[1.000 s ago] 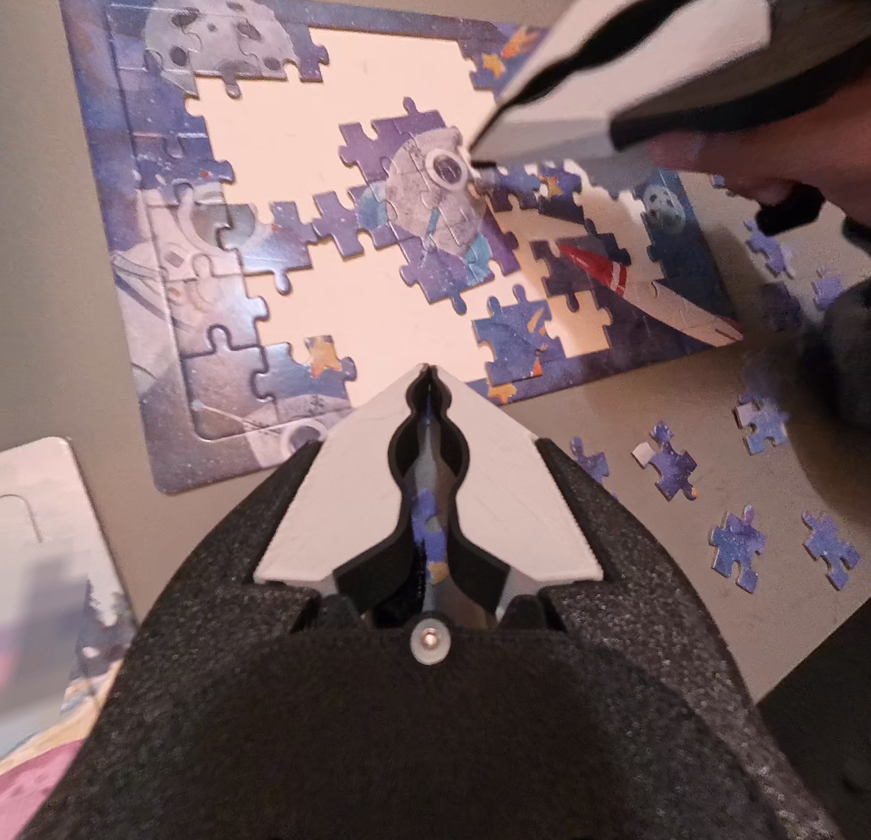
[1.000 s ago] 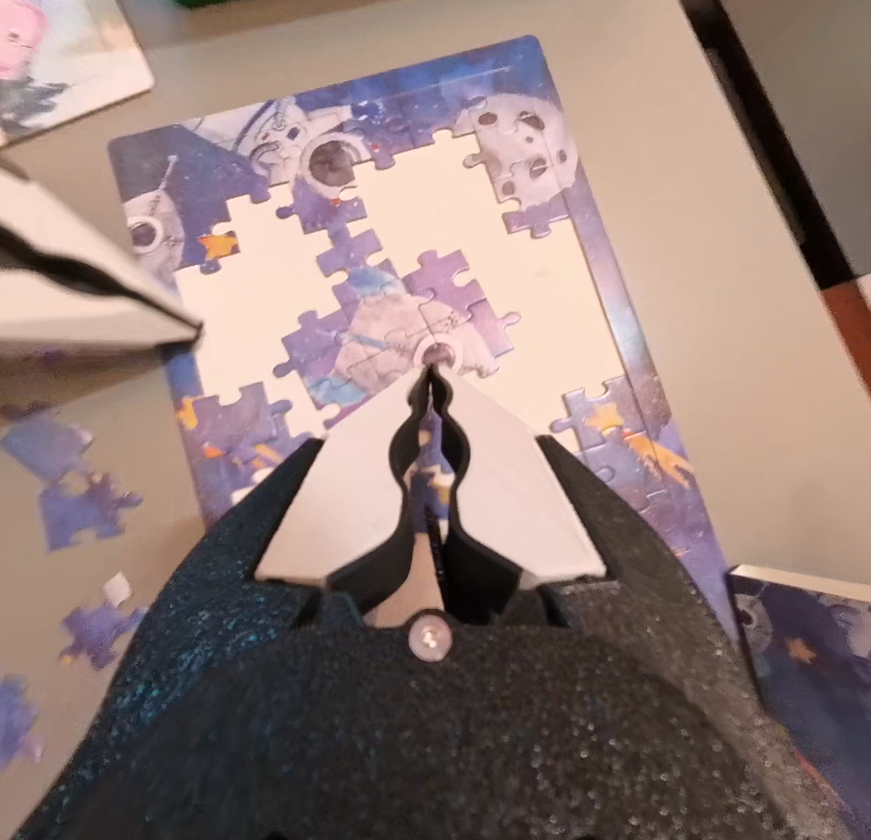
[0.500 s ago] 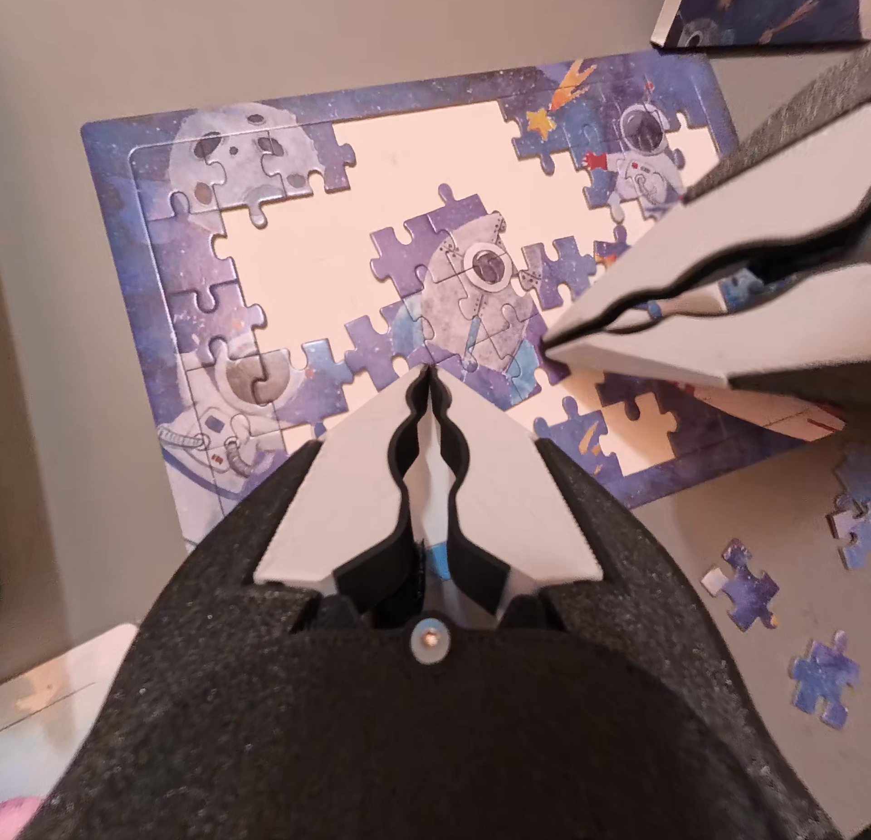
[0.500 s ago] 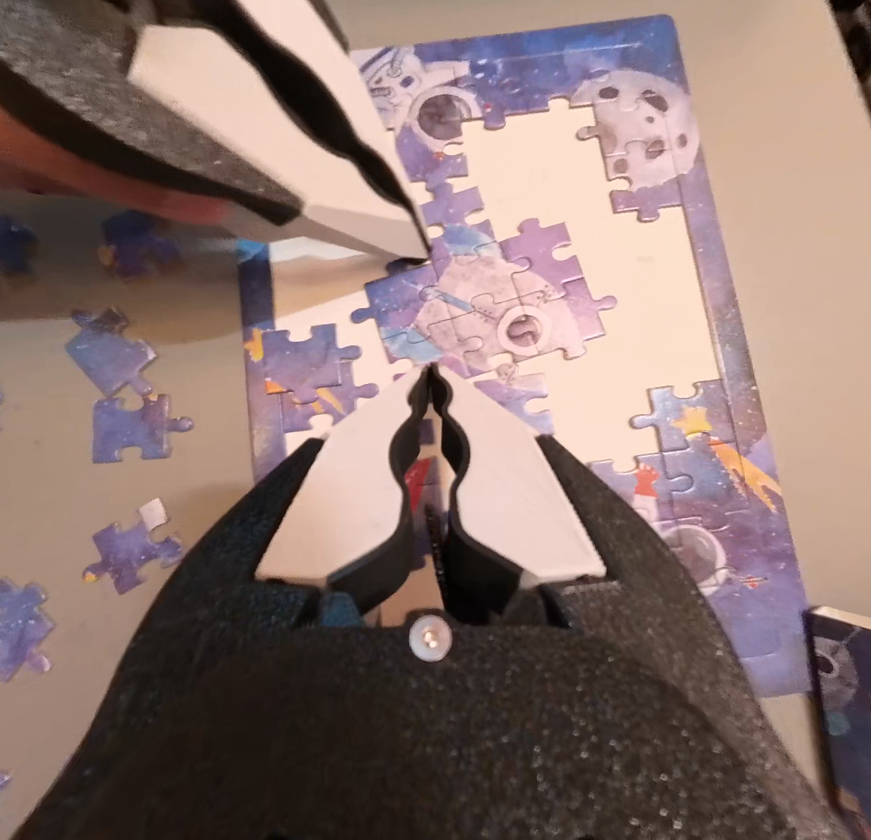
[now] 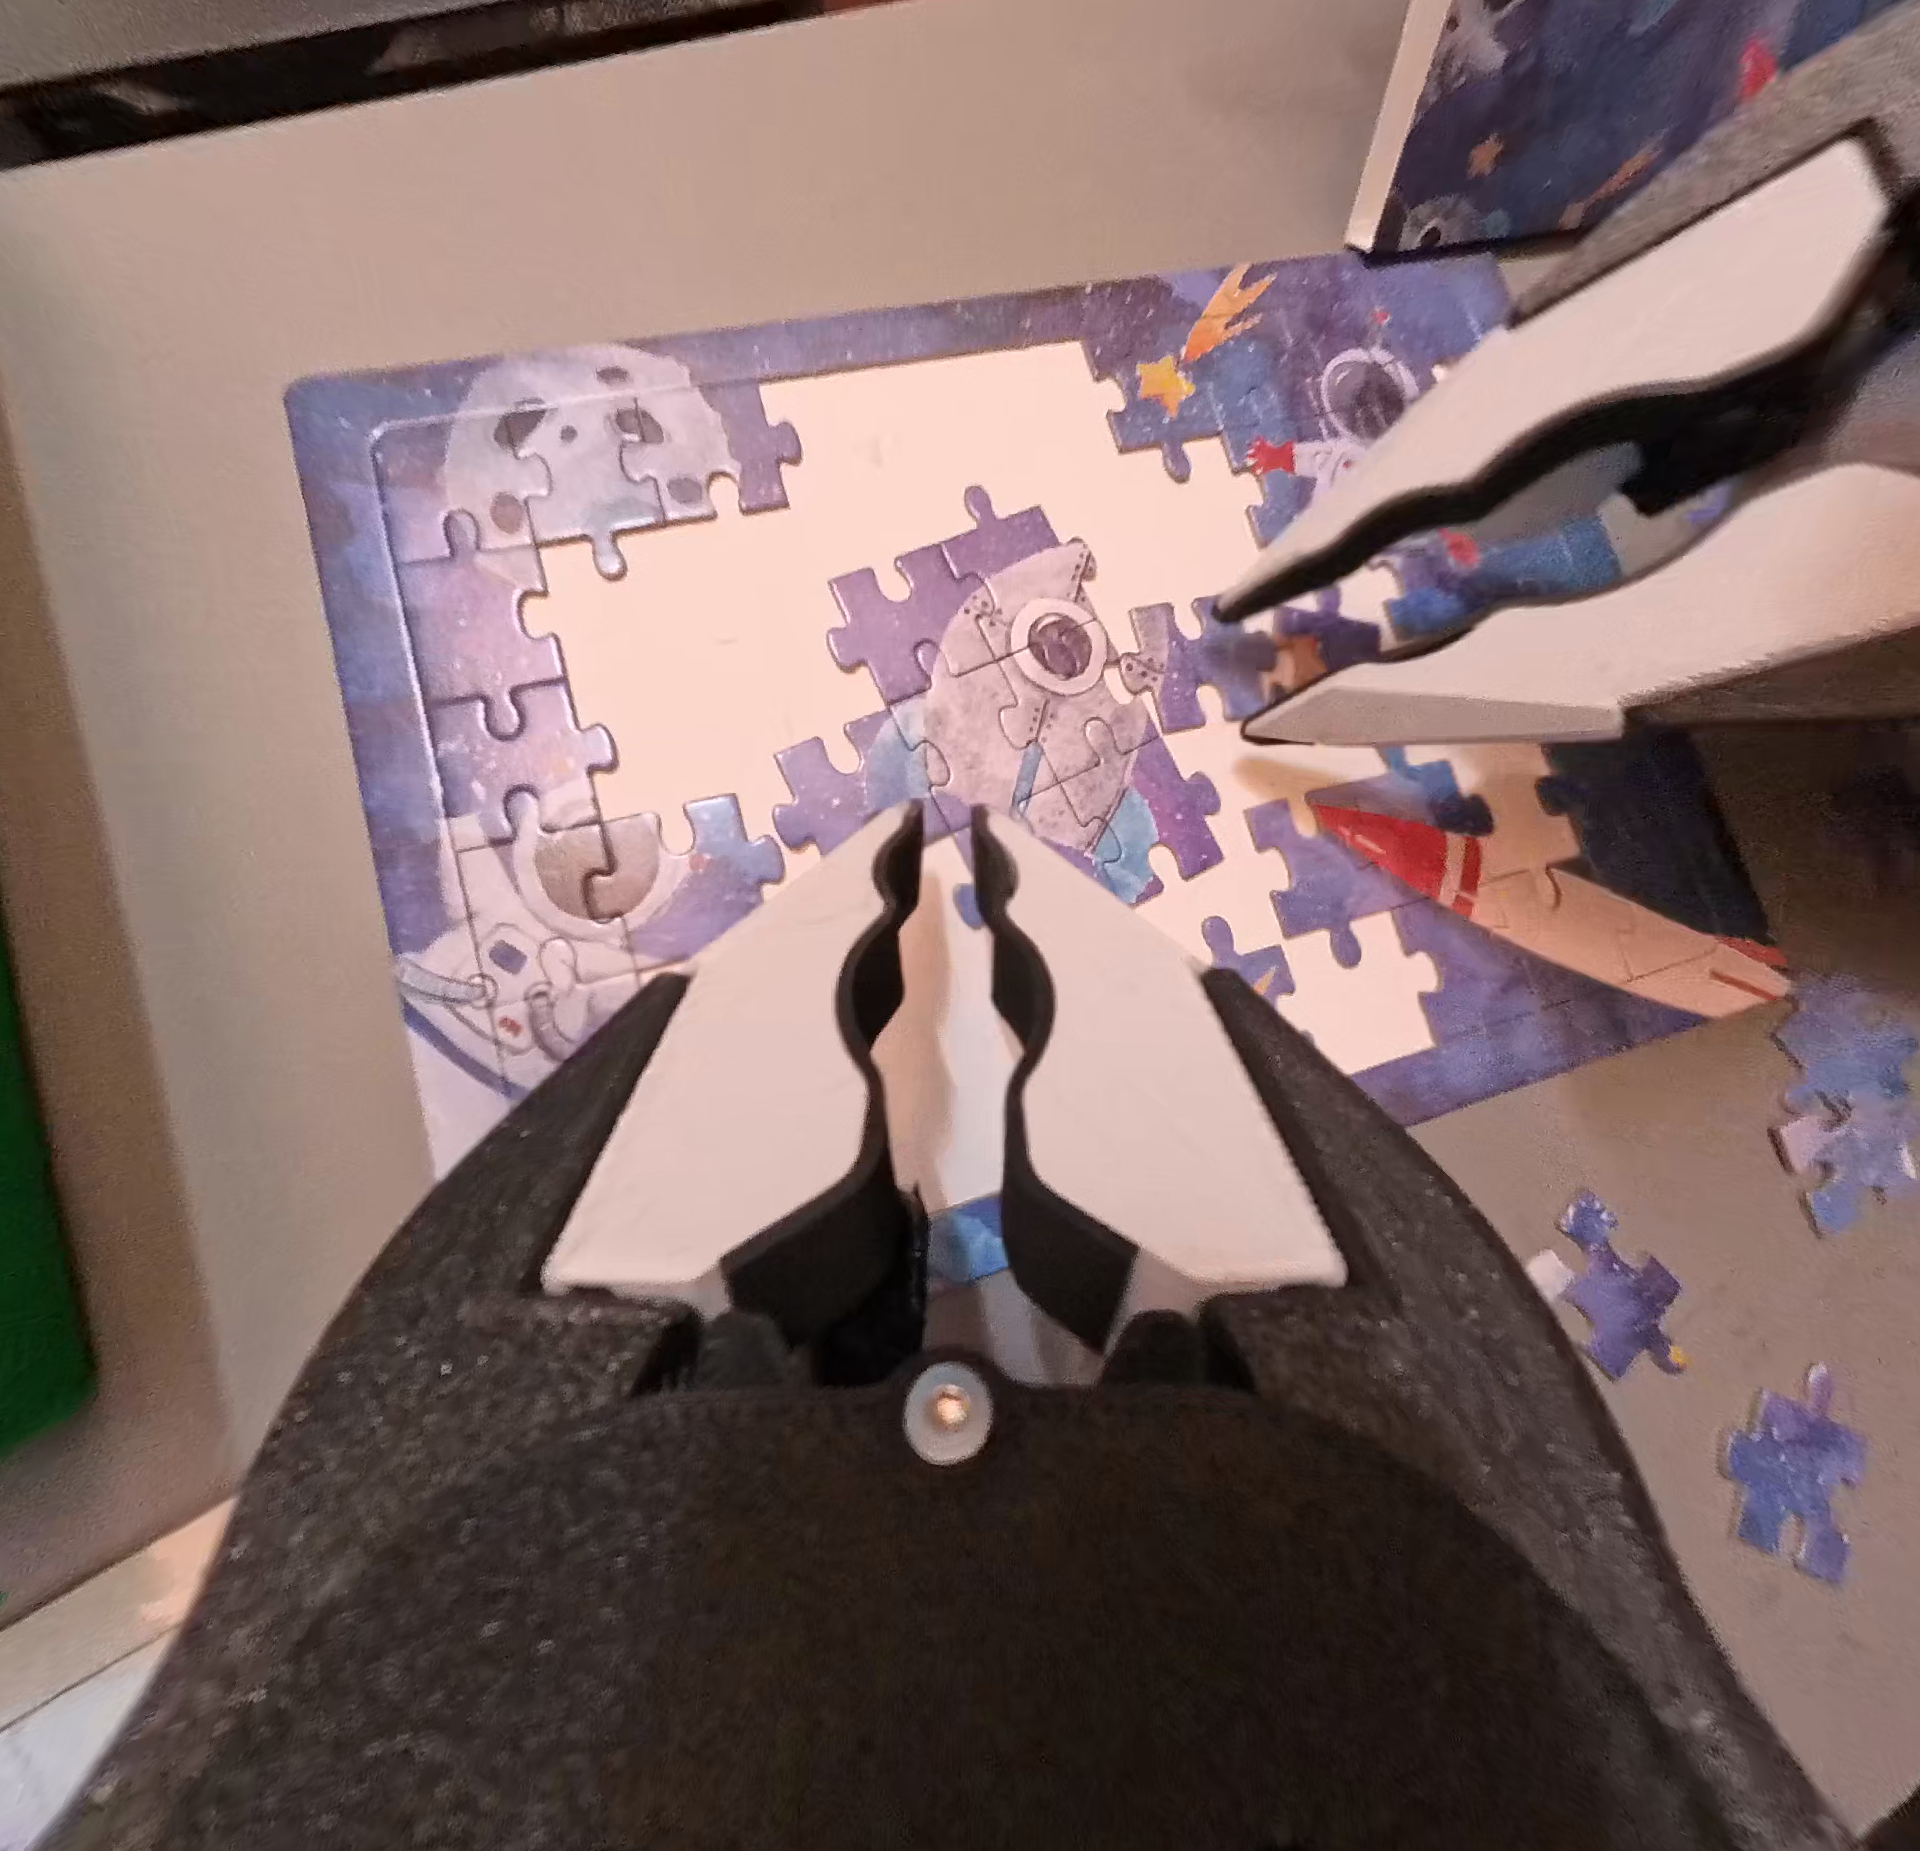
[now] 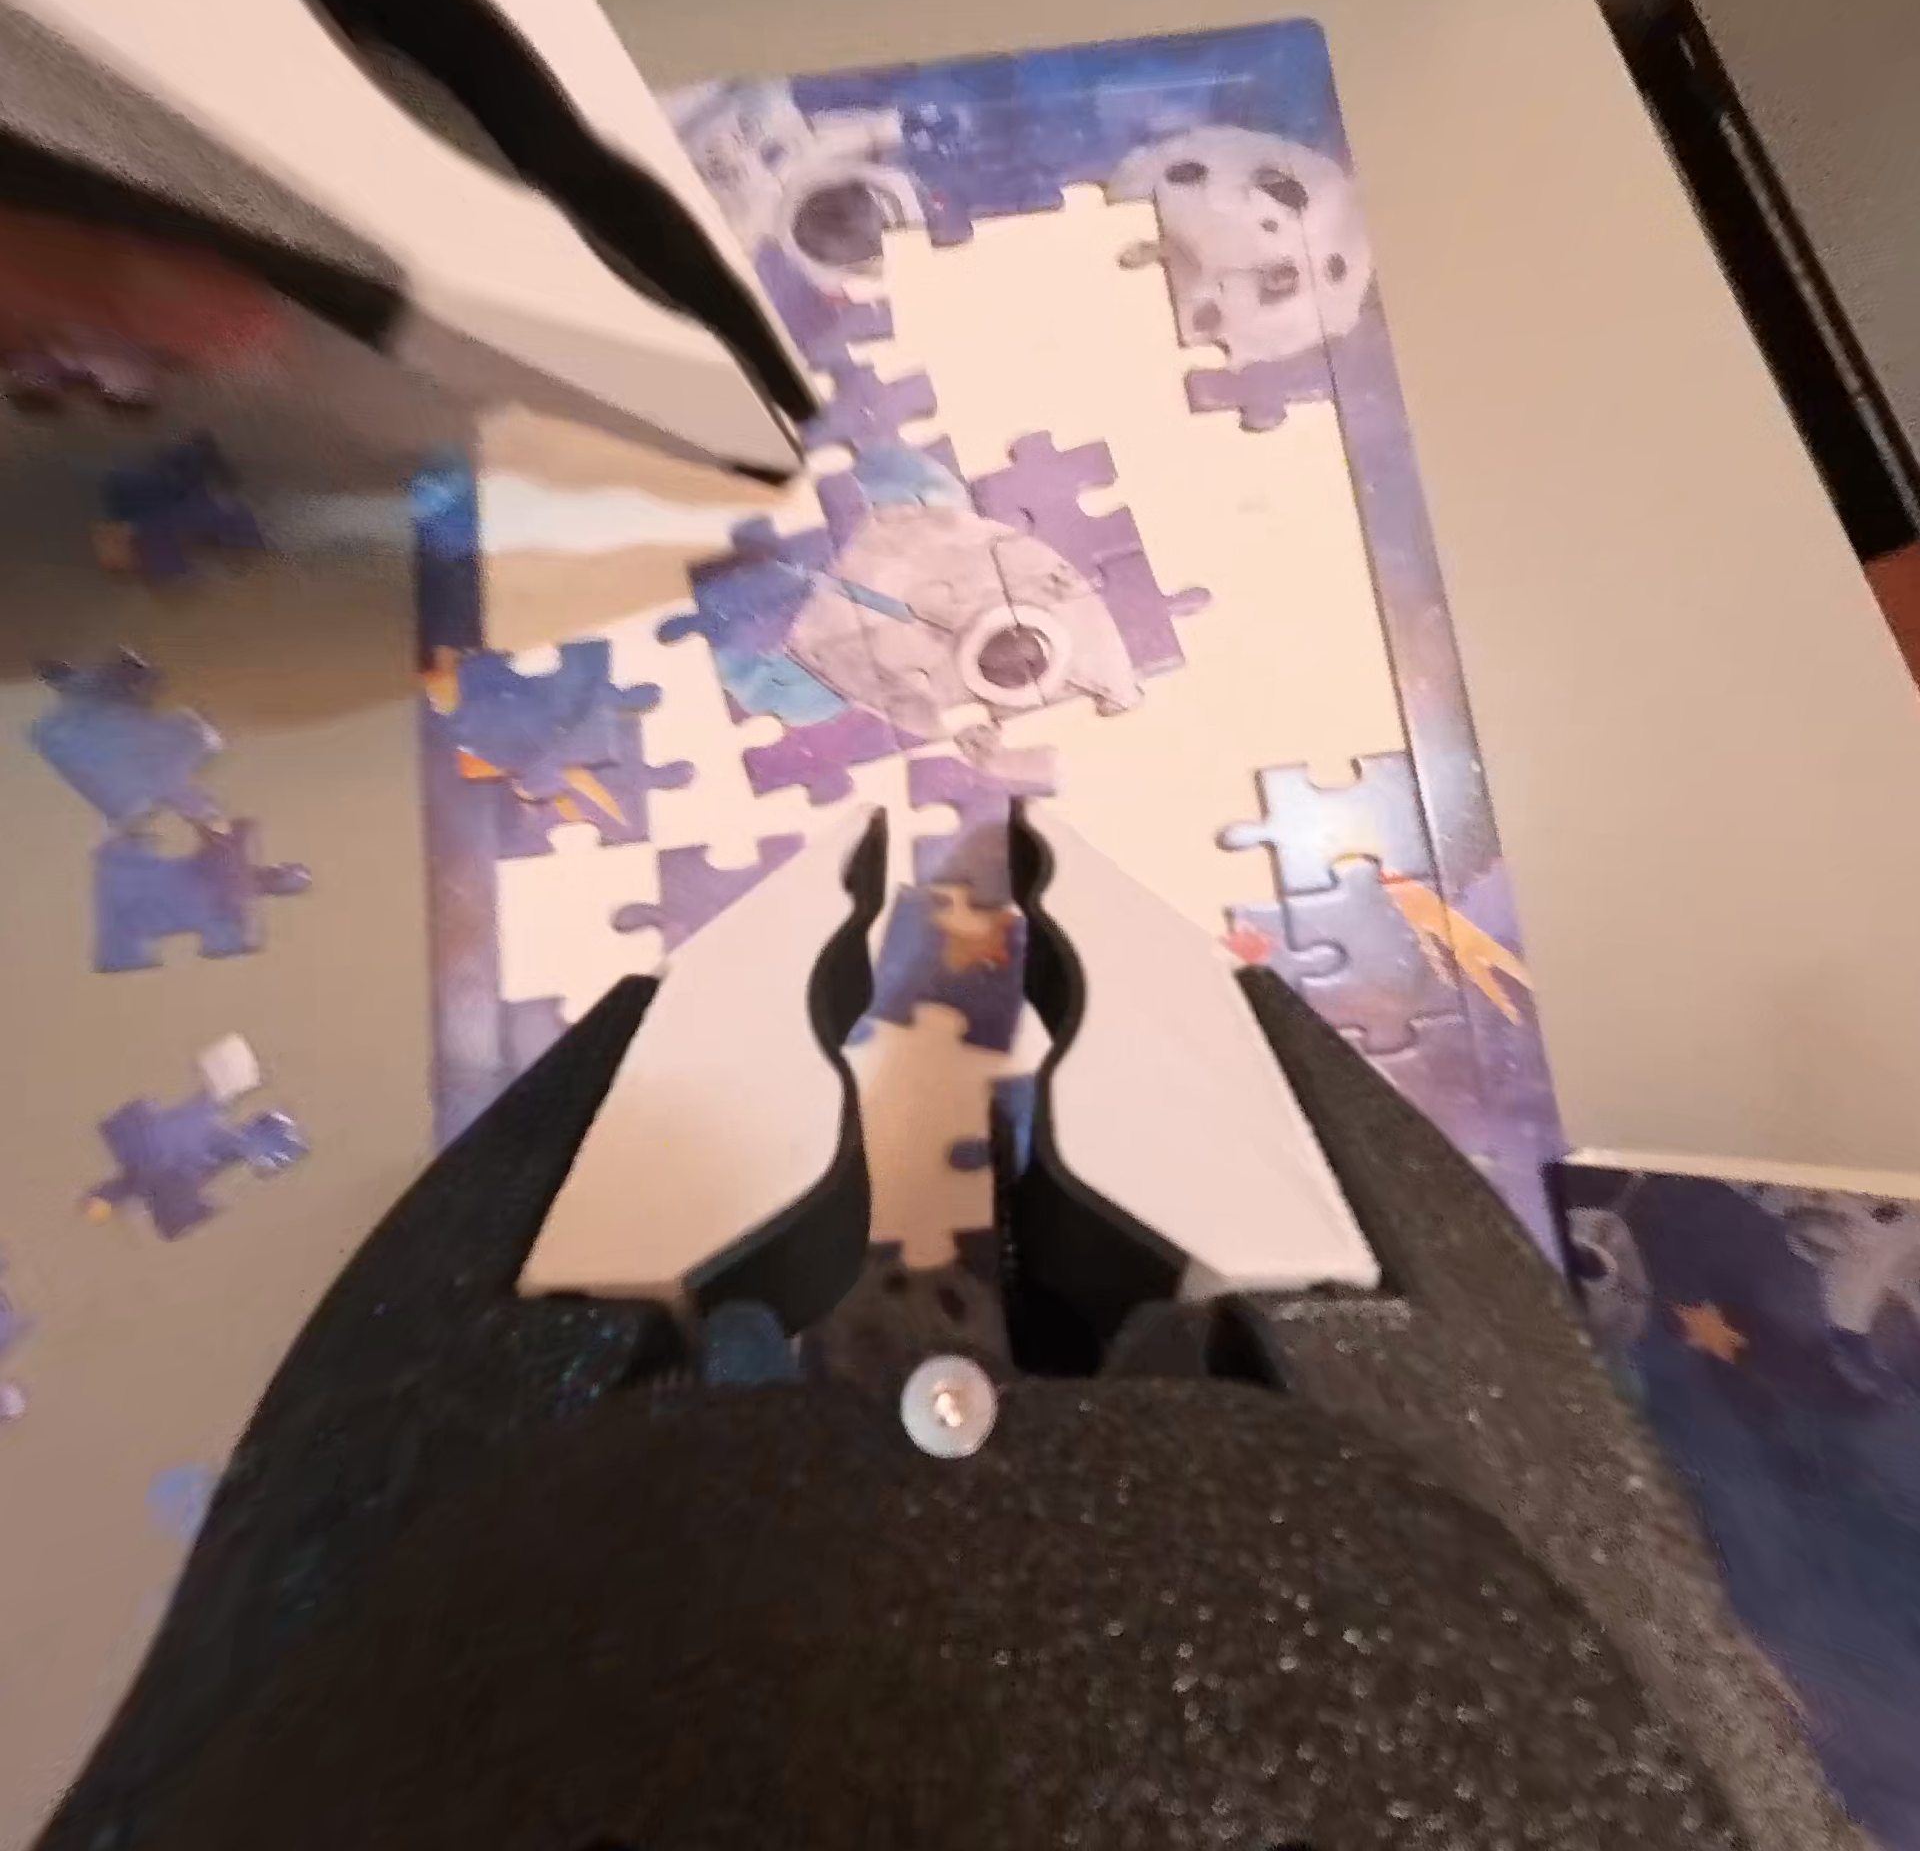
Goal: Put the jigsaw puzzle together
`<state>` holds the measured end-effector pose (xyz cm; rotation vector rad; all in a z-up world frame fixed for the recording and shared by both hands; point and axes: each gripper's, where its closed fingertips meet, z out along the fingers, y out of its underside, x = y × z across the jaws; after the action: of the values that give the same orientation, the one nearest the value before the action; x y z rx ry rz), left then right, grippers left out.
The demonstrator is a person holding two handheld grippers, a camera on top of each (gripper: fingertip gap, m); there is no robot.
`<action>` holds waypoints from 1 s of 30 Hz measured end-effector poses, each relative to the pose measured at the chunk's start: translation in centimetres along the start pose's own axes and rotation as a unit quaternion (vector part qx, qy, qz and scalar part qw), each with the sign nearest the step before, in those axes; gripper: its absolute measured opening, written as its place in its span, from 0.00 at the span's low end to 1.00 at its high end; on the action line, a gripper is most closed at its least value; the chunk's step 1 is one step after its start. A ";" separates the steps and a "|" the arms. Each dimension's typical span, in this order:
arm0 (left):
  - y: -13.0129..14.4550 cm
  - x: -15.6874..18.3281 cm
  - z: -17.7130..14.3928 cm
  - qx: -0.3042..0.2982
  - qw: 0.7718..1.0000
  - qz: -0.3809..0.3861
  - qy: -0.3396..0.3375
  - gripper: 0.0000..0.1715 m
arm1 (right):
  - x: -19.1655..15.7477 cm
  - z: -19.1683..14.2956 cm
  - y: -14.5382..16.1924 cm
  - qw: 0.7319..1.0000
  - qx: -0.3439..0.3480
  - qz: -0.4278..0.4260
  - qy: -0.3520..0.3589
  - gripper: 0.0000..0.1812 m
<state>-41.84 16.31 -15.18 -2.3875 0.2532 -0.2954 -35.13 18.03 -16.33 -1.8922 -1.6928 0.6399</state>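
Observation:
The jigsaw board [image 5: 343, 658] has a blue frame and a cream base, and is partly filled. A grey spaceship cluster [image 5: 1039, 700] sits in its middle. My left gripper [image 5: 943, 816] hovers just below that cluster with its jaws a little apart and nothing between them. My right gripper [image 5: 1236, 669] reaches in from the right, open, its tips over a purple piece beside the cluster. In the right wrist view the right gripper [image 6: 945, 825] is open and empty above the board [image 6: 1423, 658], near the cluster [image 6: 935, 617]. The left gripper [image 6: 795, 440] comes in from the upper left.
Loose blue pieces [image 5: 1621, 1302] lie on the grey table to the right of the board, and show in the right wrist view [image 6: 187, 1157]. A picture box [image 5: 1610, 66] stands at the board's far right corner. A green object [image 5: 31, 1178] is at the left edge.
Both grippers were shut and now stand open, the right wider than the left. Both have drawn in close over the middle of the board.

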 end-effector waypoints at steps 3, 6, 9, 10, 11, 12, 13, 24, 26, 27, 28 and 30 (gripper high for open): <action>-0.7 -0.1 -0.3 -0.003 1.000 0.022 0.010 0.09 | 0.8 0.3 0.6 1.000 -0.011 -0.018 0.000 0.18; -0.4 -0.1 0.4 -0.023 0.999 0.032 0.012 0.11 | 0.7 0.6 0.0 1.000 -0.005 0.009 -0.019 0.19; -0.1 0.6 1.2 -0.029 0.999 0.035 0.025 0.14 | 1.1 0.9 0.3 1.000 -0.012 0.015 -0.010 0.17; 0.0 0.7 1.3 -0.030 0.998 0.037 0.027 0.14 | 1.1 0.8 0.3 1.000 -0.012 0.013 -0.010 0.16; 0.0 0.8 1.4 -0.030 0.998 0.039 0.027 0.14 | 1.1 0.8 0.3 1.000 -0.014 0.009 -0.011 0.16; 0.1 0.9 1.5 -0.030 0.998 0.039 0.027 0.14 | 1.2 0.8 0.3 1.000 -0.017 0.003 -0.013 0.16; 0.1 0.9 1.5 -0.030 0.998 0.038 0.028 0.14 | 1.2 0.8 0.3 1.000 -0.022 -0.001 -0.015 0.14; 0.1 -0.1 0.6 -0.004 1.000 0.009 0.021 0.14 | 0.4 0.6 -0.3 0.997 -0.026 -0.051 -0.046 0.05; 0.1 -0.3 0.5 0.000 1.000 0.005 0.020 0.14 | 0.4 0.3 -0.8 0.997 -0.014 -0.058 -0.042 0.00; 0.1 -0.4 0.5 0.000 1.000 0.004 0.020 0.14 | 0.5 0.2 -1.0 0.997 -0.008 -0.061 -0.041 0.00; 0.2 -0.4 0.5 -0.002 1.000 0.004 0.020 0.14 | 0.6 0.1 -1.0 0.997 -0.008 -0.059 -0.040 0.00; 0.4 -0.4 0.4 -0.002 1.000 0.007 0.018 0.14 | 1.1 -0.1 -0.4 0.998 -0.026 -0.053 -0.036 0.06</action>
<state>-42.15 16.44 -15.80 -2.3856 0.2884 -0.3313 -35.29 19.12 -15.98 -1.8202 -1.8571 0.6351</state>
